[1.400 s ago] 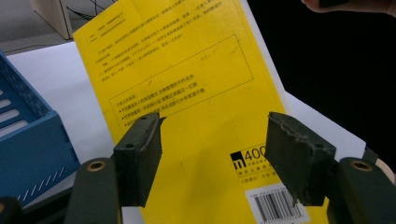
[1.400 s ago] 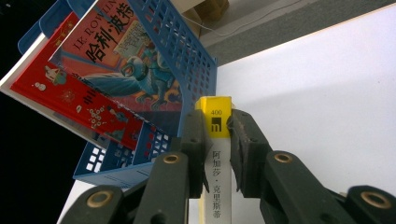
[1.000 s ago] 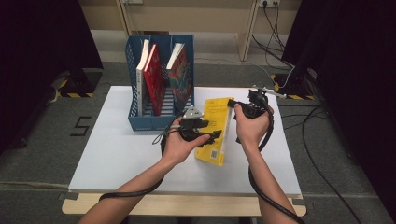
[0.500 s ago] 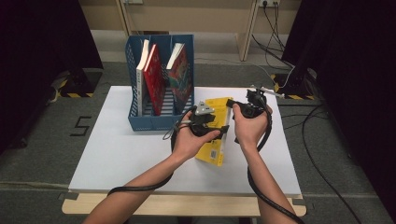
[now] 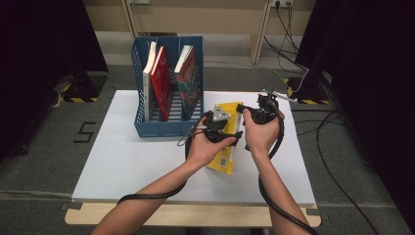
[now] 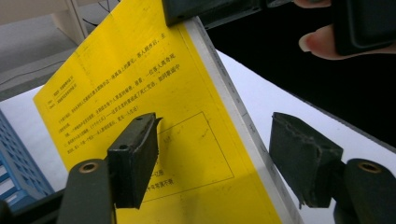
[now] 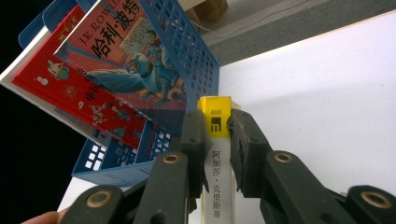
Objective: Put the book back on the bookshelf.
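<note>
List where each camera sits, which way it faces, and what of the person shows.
High view: above the person's side, looking forward and down on the white table; both forearms, left tool, right tool.
Left gripper view: on the left tool, facing the yellow book; its open jaws, fingertips.
Right gripper view: on the right tool, jaws clamping the book's spine; blue rack behind.
All three views share the book.

The left gripper [image 6: 212, 156] holds its two black fingers [image 6: 133, 158] apart, one lying over the yellow book [image 6: 140, 79] cover, the other beyond the book's white page edge, above the tabletop [image 6: 275, 100]. At the book's upper corner another dark gripper [image 6: 210, 9] clamps it. A blue rack [image 6: 18, 172] stands left of the book.
</note>
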### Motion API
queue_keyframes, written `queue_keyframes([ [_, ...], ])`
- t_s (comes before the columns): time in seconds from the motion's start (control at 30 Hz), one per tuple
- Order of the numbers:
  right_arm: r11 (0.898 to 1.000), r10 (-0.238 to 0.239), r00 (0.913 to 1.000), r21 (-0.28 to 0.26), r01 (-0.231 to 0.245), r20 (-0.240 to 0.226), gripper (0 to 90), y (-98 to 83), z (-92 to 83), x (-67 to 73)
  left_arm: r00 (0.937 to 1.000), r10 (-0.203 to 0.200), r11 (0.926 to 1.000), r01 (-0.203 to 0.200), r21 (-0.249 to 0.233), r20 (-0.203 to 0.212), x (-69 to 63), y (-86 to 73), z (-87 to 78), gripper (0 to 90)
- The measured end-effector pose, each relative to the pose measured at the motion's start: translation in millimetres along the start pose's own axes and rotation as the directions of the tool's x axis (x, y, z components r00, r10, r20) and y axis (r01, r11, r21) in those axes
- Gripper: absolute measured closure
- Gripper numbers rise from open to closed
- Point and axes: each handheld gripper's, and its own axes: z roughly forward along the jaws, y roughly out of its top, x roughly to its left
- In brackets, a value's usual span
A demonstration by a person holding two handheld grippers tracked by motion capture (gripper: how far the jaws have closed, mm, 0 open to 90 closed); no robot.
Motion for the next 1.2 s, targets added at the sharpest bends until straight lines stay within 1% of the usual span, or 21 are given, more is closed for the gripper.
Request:
queue_keyframes([
  [0.1, 1.0, 0.0, 1.0, -0.001, 0.0, 0.001, 77.2, -0.1, -0.2, 0.3, 1.0, -0.004, 1.0, 0.004, 0.001, -0.007, -0.6, 0.8, 1.3, 32.5],
  [0.17, 1.0, 0.002, 1.0, -0.001, -0.002, 0.0, 77.3, -0.3, -0.3, 0.2, 0.9997, 0.014, 0.9999, -0.013, 0.008, -0.023, -2.0, 1.5, 2.2, 32.5],
  [0.2, 1.0, 0.002, 1.0, -0.001, -0.002, 0.0, 77.3, -0.3, -0.3, 0.2, 0.9997, 0.014, 0.9999, -0.013, 0.008, -0.023, -2.0, 1.5, 2.2, 32.6],
  [0.27, 1.0, 0.0, 1.0, -0.001, 0.0, 0.0, 77.2, -0.2, 0.1, 0.7, 0.999, 0.031, 0.9994, -0.031, 0.019, -0.032, -3.2, 1.8, 4.5, 32.7],
  [0.6, 1.0, 0.005, 1.0, 0.0, -0.005, -0.004, 77.2, -0.5, 0.7, 2.9, 0.9976, 0.047, 0.9981, -0.045, 0.042, -0.05, -3.4, 3.4, 7.1, 31.0],
  [0.7, 1.0, 0.01, 0.9999, -0.002, -0.01, -0.007, 77.2, -0.7, 0.3, 3.9, 0.9963, 0.054, 0.9974, -0.051, 0.051, -0.067, -4.3, 3.1, 7.6, 30.0],
  [0.77, 1.0, 0.008, 0.9999, -0.001, -0.008, -0.008, 77.2, -0.7, 0.4, 4.0, 0.9962, 0.056, 0.9972, -0.053, 0.053, -0.067, -4.4, 2.8, 7.9, 29.7],
  [0.8, 1.0, 0.01, 0.9999, 0.003, -0.01, -0.01, 77.2, -0.7, 0.3, 4.5, 0.997, 0.052, 0.9972, -0.048, 0.058, -0.058, -3.6, 2.4, 7.1, 30.4],
  [0.83, 1.0, 0.008, 0.9999, 0.003, -0.007, -0.013, 77.2, -0.8, 0.2, 4.5, 0.997, 0.052, 0.9972, -0.048, 0.058, -0.058, -3.6, 2.4, 7.1, 31.1],
  [0.87, 1.0, 0.006, 0.9999, 0.003, -0.006, -0.014, 77.2, -1.1, -0.2, 4.7, 0.9982, 0.042, 0.9973, -0.04, 0.061, -0.043, -2.2, 2.3, 5.3, 32.0],
  [0.9, 1.0, 0.006, 0.9999, 0.004, -0.006, -0.015, 77.2, -1.4, -0.4, 5.5, 0.9982, 0.042, 0.9973, -0.04, 0.061, -0.043, -2.2, 2.3, 5.3, 32.6],
  [1.0, 1.0, 0.005, 0.9997, 0.013, -0.004, -0.023, 77.1, -1.5, -1.2, 6.8, 0.9989, 0.04, 0.9969, -0.038, 0.069, -0.025, 0.5, 1.9, -1.0, 35.9],
  [1.03, 1.0, 0.003, 0.9995, 0.016, -0.002, -0.032, 77.0, -1.4, -1.0, 7.0, 0.9991, 0.038, 0.9974, -0.037, 0.062, -0.019, 1.5, 1.2, -2.1, 36.9],
  [1.07, 1.0, 0.012, 0.9992, 0.025, -0.011, -0.039, 77.0, -1.2, -1.3, 8.2, 0.9991, 0.038, 0.9974, -0.037, 0.062, -0.019, 1.5, 1.2, -2.1, 37.5],
  [1.13, 1.0, 0.014, 0.999, 0.028, -0.013, -0.043, 77.0, -1.1, -1.5, 9.0, 0.9994, 0.03, 0.9977, -0.029, 0.061, -0.014, 3.2, 0.6, -5.8, 38.1],
  [1.2, 0.999, 0.021, 0.9984, 0.032, -0.02, -0.052, 76.9, -1.3, -1.4, 11.7, 0.9994, 0.031, 0.9976, -0.03, 0.063, -0.014, 4.6, 0.4, -10.3, 39.9],
])
